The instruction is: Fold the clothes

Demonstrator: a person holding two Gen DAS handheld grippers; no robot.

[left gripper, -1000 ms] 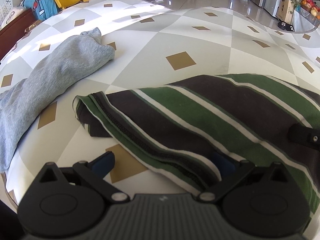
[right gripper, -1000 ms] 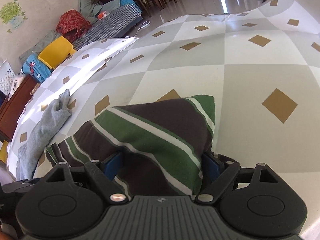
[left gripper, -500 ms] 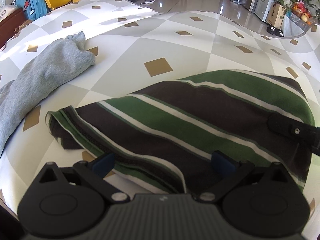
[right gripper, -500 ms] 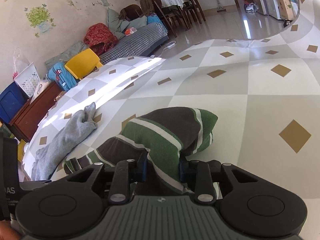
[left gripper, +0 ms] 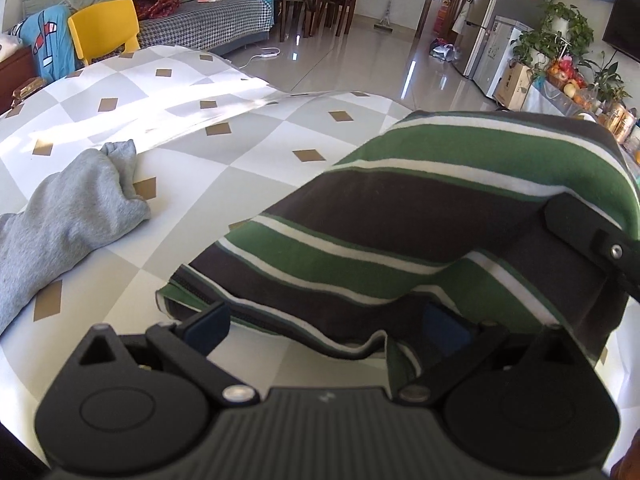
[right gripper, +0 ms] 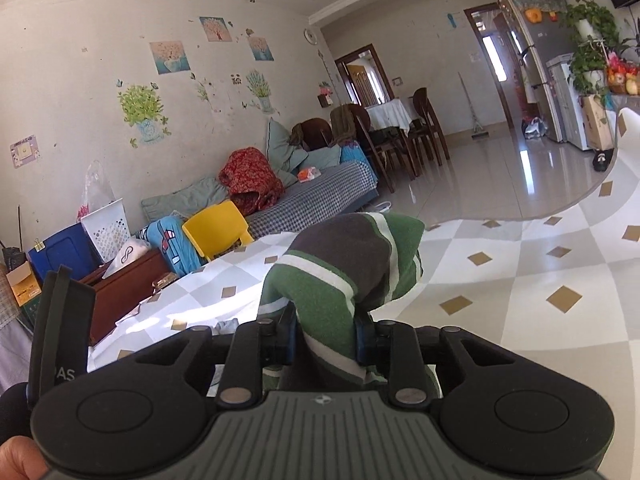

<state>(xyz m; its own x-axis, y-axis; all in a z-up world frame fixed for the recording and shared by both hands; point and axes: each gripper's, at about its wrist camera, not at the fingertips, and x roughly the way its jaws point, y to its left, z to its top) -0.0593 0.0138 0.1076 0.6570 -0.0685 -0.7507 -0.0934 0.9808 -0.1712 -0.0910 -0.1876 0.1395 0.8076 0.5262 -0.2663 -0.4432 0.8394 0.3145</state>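
A green, brown and white striped garment [left gripper: 420,216] rises from the checked tablecloth [left gripper: 240,148] towards the right. My right gripper [right gripper: 326,338] is shut on a bunched fold of the striped garment [right gripper: 336,268] and holds it up off the table; in the left wrist view the right gripper [left gripper: 592,236] shows at the cloth's raised right end. My left gripper [left gripper: 326,326] stands open, fingers wide apart, with the garment's near hem sagging loosely between them, no pad pressing it. A grey garment [left gripper: 72,208] lies crumpled at the left.
The table's far edge curves away to a shiny tiled floor [right gripper: 500,184]. A yellow chair [left gripper: 104,26], a sofa piled with clothes [right gripper: 312,196] and a wooden cabinet [right gripper: 128,280] stand beyond the table's left end. A person's hand [right gripper: 16,460] shows at bottom left.
The right jaws closed from wide apart onto the striped garment and lifted it. Both grippers rose and tilted up, so the cloth's right side came off the table.
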